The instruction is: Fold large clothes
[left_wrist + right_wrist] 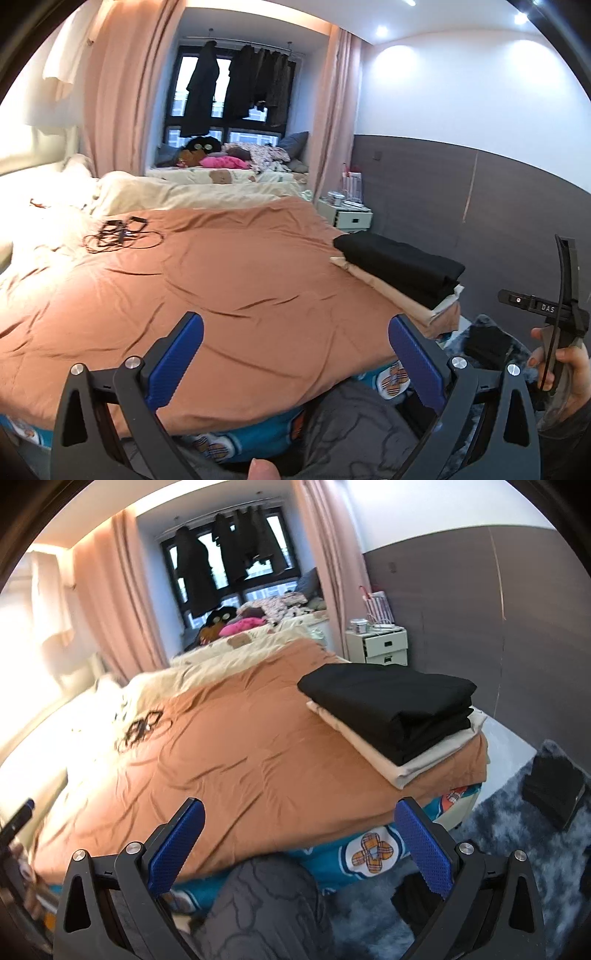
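Note:
A folded black garment (400, 267) (391, 705) lies on top of a folded cream garment (399, 295) (402, 755) at the right near corner of the bed, on the orange cover (221, 280) (236, 753). My left gripper (295, 363) is open and empty, held above the bed's near edge. My right gripper (299, 843) is open and empty, also over the near edge, left of the stack. The right gripper's body and the hand on it show at the right edge of the left wrist view (557, 321).
A tangle of black cables (120, 236) (142, 729) lies on the far left of the bed. A white nightstand (349, 218) (380, 646) stands by the grey wall. A shaggy grey rug (517, 853) with a dark object (554, 794) lies to the right. My grey-trousered knee (266, 904) is below.

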{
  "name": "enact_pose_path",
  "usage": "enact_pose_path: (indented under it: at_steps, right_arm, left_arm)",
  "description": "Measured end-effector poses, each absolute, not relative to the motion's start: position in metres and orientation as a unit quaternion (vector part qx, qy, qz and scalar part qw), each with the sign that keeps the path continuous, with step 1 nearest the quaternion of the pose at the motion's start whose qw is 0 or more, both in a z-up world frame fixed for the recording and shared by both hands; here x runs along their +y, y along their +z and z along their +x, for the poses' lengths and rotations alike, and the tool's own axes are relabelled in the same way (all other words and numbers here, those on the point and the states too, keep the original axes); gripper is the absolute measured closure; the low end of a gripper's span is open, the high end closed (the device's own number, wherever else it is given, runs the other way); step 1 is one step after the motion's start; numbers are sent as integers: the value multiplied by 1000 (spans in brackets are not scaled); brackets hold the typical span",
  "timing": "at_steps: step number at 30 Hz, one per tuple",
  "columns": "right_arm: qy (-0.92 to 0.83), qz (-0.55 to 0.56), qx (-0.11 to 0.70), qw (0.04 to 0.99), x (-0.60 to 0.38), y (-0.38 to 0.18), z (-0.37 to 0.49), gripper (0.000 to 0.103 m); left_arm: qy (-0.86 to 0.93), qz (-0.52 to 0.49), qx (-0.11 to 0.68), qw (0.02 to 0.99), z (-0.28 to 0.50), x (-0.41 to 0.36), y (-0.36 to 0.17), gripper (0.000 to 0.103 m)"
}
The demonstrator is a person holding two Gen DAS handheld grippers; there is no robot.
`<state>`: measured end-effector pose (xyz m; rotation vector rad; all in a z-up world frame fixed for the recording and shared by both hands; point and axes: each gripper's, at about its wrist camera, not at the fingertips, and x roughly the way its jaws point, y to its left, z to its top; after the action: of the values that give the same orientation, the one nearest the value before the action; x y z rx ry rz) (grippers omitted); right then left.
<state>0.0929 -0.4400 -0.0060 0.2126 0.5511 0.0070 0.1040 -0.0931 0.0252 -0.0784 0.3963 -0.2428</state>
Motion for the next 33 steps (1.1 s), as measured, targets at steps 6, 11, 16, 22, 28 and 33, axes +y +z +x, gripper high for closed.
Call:
enact_pose_path:
  at_steps: [6, 11, 16, 22, 28, 33]
  right_arm:
    - [28, 95, 272, 957, -421, -22, 72, 0]
    - [48, 77, 277, 956, -404, -35, 66, 0]
    - [62, 73, 267, 959, -390, -41, 60, 0]
    - [70, 64, 260, 961, -376, -44, 58, 0]
    - [64, 70, 253, 963, -375, -46, 52, 0]
    - [60, 70, 250, 964, -376, -44, 50, 0]
  left_arm:
    - [-102, -36, 179, 978, 75, -82, 8, 1]
    - [-92, -39, 177, 979, 60, -75, -7, 1]
    - [-89, -36, 177, 980, 51, -75, -12, 1]
    - [-84, -31, 175, 981, 45, -74, -13, 1]
    - [-76, -31, 168, 982, 40, -74, -12, 0]
    - [-76, -26, 165, 983, 36, -76, -11, 0]
